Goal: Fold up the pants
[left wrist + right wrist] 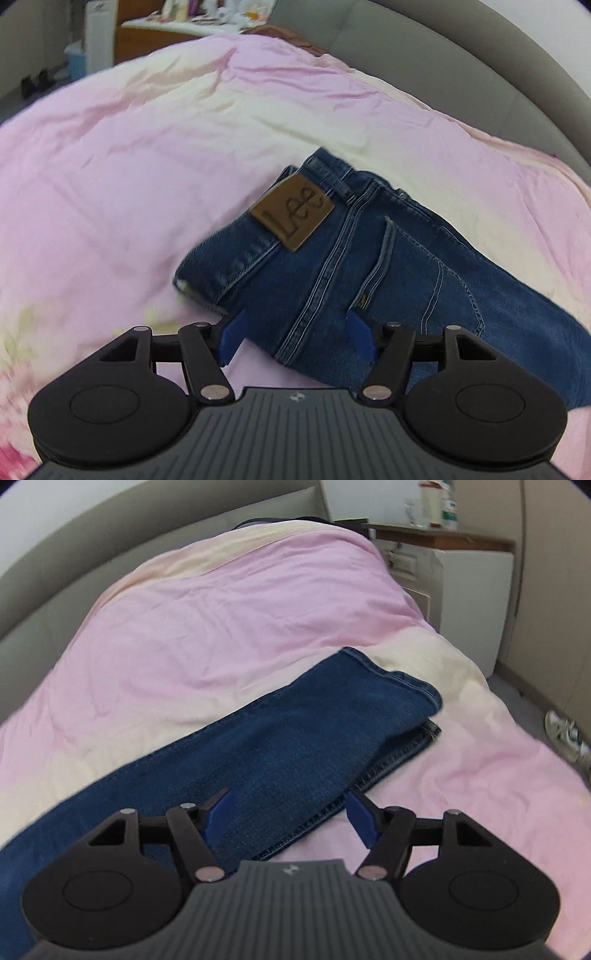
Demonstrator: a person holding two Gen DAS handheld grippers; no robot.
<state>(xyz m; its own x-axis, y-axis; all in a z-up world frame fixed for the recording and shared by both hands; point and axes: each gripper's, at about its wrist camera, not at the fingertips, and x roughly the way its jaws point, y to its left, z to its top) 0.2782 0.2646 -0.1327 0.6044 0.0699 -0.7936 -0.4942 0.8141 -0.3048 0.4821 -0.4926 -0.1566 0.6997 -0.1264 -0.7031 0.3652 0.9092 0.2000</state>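
Across the bed (110, 166) I see a pink and cream quilt (221, 627) spread wide, with a grey padded headboard (461, 62) curving behind it. On the quilt lie the jeans (351, 266), folded lengthwise, one leg on the other; through my left camera I get the waist end, seat side up, with a back pocket (436, 288) and a brown leather Lee patch (293, 212) at the waistband. Through my right camera I get the leg end, the two hems (417, 701) stacked near the cream band of the quilt. My left tool (293, 334) sits over the seat of the jeans with its blue fingers (231, 338) spread wide and nothing gripped between them. My right tool (291, 818) sits over the near edge of the legs, its fingers (364, 819) likewise well apart and holding nothing; one is over denim, the other over quilt. Beyond the bed I can make out a nightstand (443, 539) and a shoe (565, 734) on the floor.
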